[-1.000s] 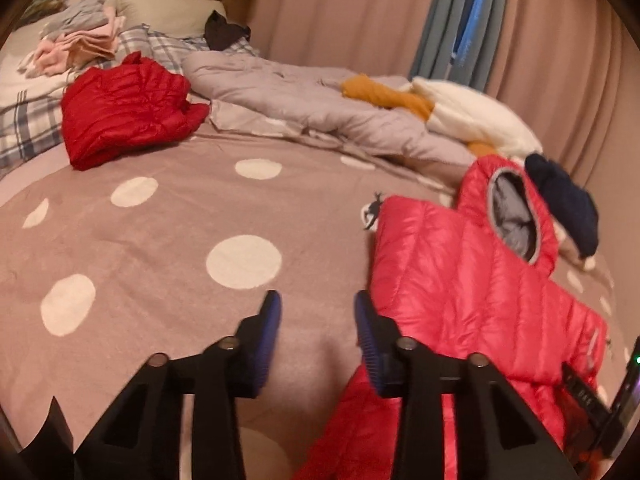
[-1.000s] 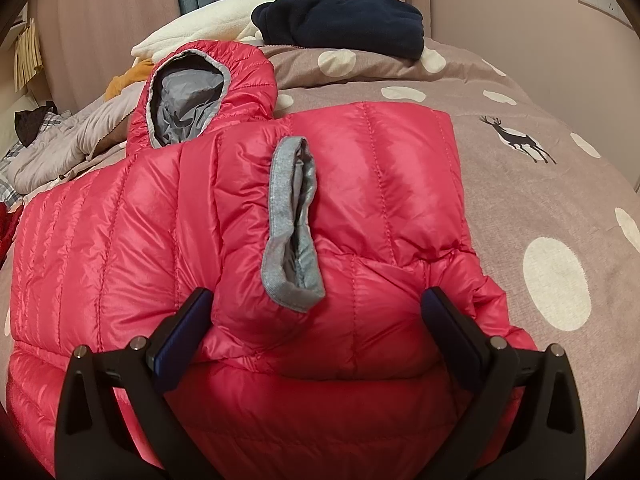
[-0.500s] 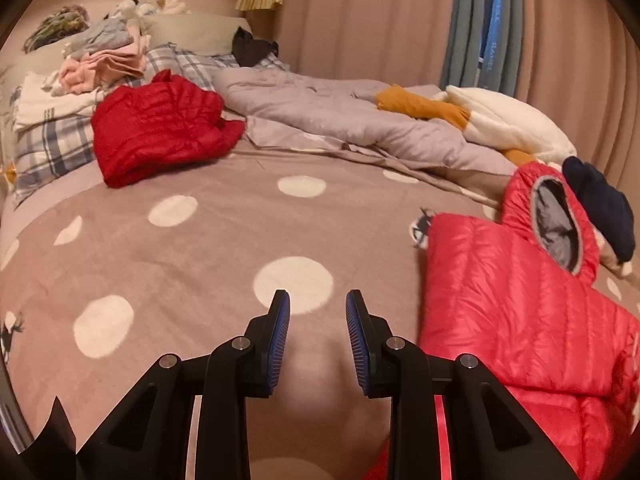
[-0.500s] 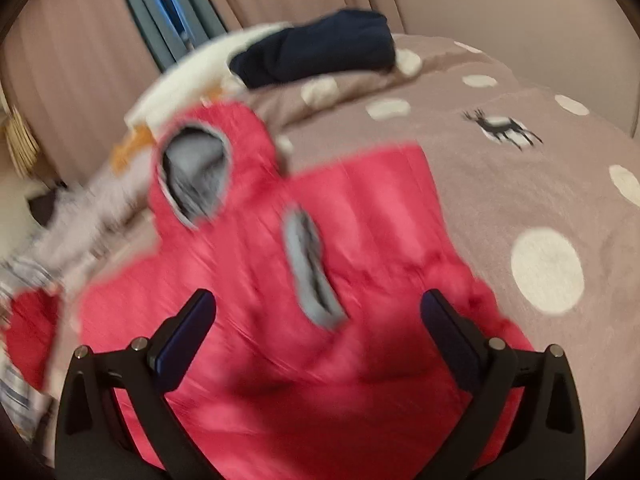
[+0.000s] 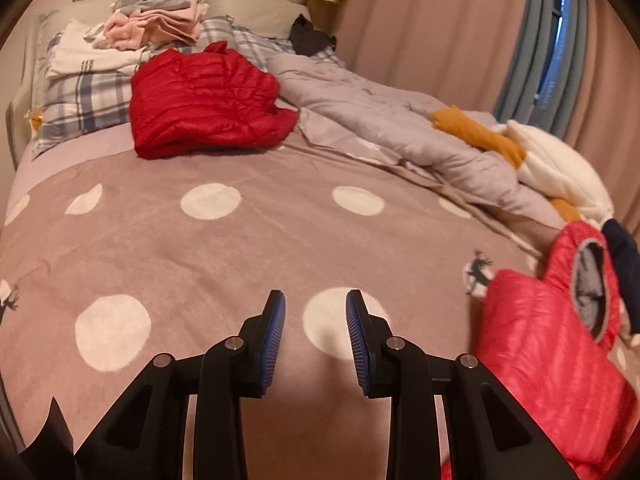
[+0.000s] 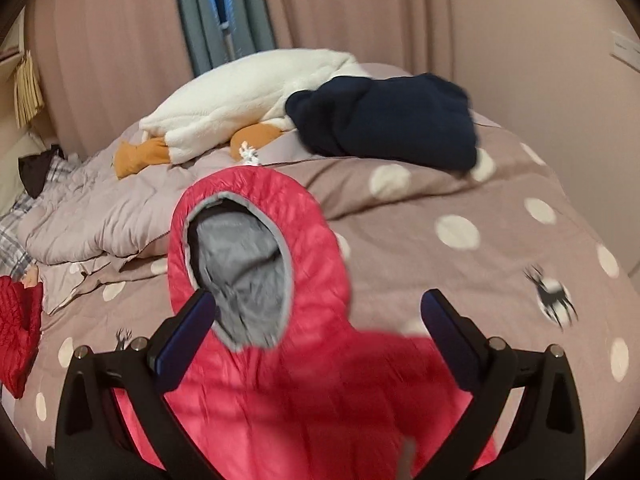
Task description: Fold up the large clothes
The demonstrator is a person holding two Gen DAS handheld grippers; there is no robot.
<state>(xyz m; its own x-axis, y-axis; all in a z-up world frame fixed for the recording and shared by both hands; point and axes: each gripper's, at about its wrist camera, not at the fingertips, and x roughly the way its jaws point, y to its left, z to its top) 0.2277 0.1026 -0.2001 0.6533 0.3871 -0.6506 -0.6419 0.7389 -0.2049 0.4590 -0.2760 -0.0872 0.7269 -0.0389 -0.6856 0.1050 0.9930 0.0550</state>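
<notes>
Our left gripper (image 5: 315, 312) hangs narrowly parted and empty over the dotted blanket (image 5: 200, 248). Our right gripper (image 6: 320, 312) gapes wide, empty, above the pink jacket (image 6: 320, 400) lying there.

I was in a home bedroom: a bed (image 5: 200, 248) under a spotted cover filled my view, with plaid pillows (image 5: 80, 100) and piled laundry (image 5: 156, 24) at its head, a rumpled grey quilt (image 5: 380, 124), and long curtains (image 6: 360, 12) hanging behind it.
</notes>
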